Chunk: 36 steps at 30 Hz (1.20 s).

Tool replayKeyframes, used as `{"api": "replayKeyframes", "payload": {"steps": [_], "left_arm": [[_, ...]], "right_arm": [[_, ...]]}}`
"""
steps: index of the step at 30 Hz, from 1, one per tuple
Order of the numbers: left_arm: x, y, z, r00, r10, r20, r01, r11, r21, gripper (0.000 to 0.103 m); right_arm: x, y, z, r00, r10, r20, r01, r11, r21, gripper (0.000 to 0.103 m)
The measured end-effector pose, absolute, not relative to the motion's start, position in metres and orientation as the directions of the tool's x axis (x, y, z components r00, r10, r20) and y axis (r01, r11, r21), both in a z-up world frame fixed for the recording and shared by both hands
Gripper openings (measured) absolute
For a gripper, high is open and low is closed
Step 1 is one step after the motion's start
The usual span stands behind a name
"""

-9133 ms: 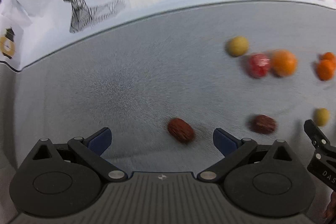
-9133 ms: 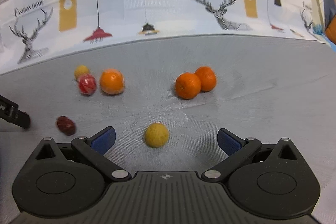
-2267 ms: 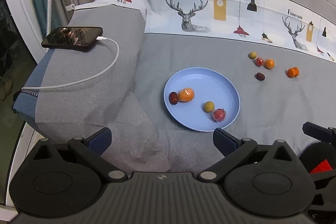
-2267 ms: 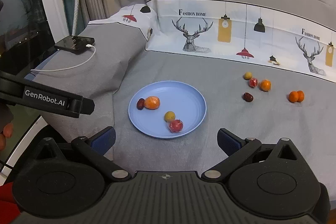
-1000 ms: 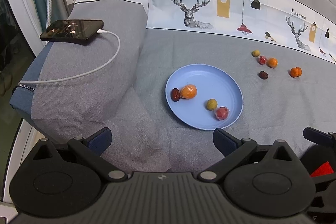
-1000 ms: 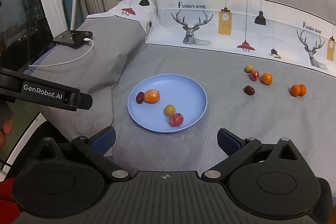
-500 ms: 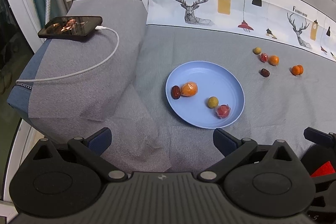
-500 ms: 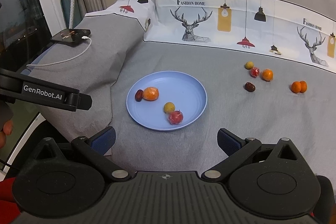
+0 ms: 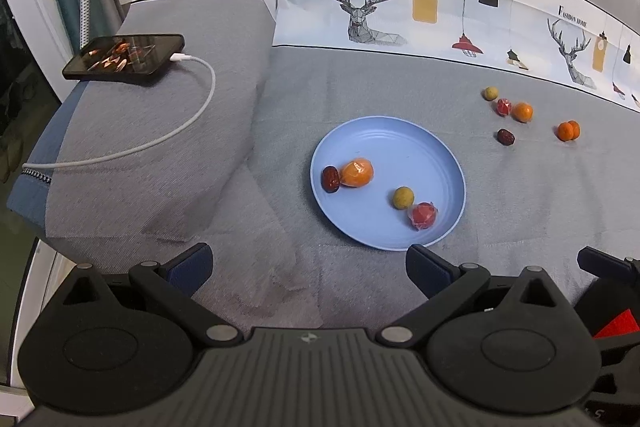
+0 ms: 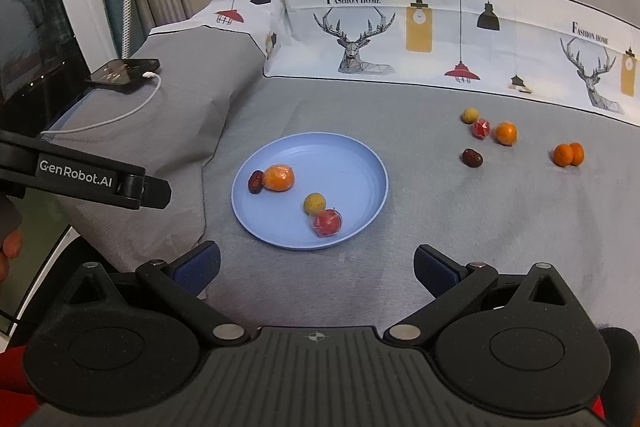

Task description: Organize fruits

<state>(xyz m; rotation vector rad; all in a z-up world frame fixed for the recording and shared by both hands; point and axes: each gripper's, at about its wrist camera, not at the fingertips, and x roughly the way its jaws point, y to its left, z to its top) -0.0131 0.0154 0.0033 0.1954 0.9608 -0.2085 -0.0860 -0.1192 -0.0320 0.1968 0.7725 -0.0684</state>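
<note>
**Already four fruits on the blue plate, both grippers empty**

Both tools hang back above the bed: the left hand-held gripper (image 9: 308,269) and the right hand-held gripper (image 10: 316,269) each have jaws spread wide, gripping nothing. On the blue plate (image 10: 352,163) lie a dark date (image 10: 255,181) touching an orange (image 10: 279,177), and a yellow-green fruit (image 10: 314,203) beside a wrapped red fruit (image 10: 327,222). Well right of the plate, on the grey bedspread (image 10: 460,227), six more fruits (image 10: 486,135) sit loose. A charging phone (image 9: 124,59) rests on the pillow at left.
</note>
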Motion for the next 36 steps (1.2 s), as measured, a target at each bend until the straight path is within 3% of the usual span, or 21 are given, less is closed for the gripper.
{"api": "replayKeyframes", "payload": {"steps": [20,36], "left_arm": [[0.013,-0.018,0.004,0.552,-0.091,-0.829,0.295,0.951,0.091,0.103],[0.045,-0.09,-0.006,0.535,-0.131,-0.834,0.379,0.92,0.099,0.103]], "right_arm": [[-0.078,-0.16,-0.041,0.709,-0.049,-0.703,0.247,0.951,0.183,0.102],[-0.065,-0.231,-0.055,0.692,-0.164,-0.703,0.391,0.904,0.174,0.102]]}}
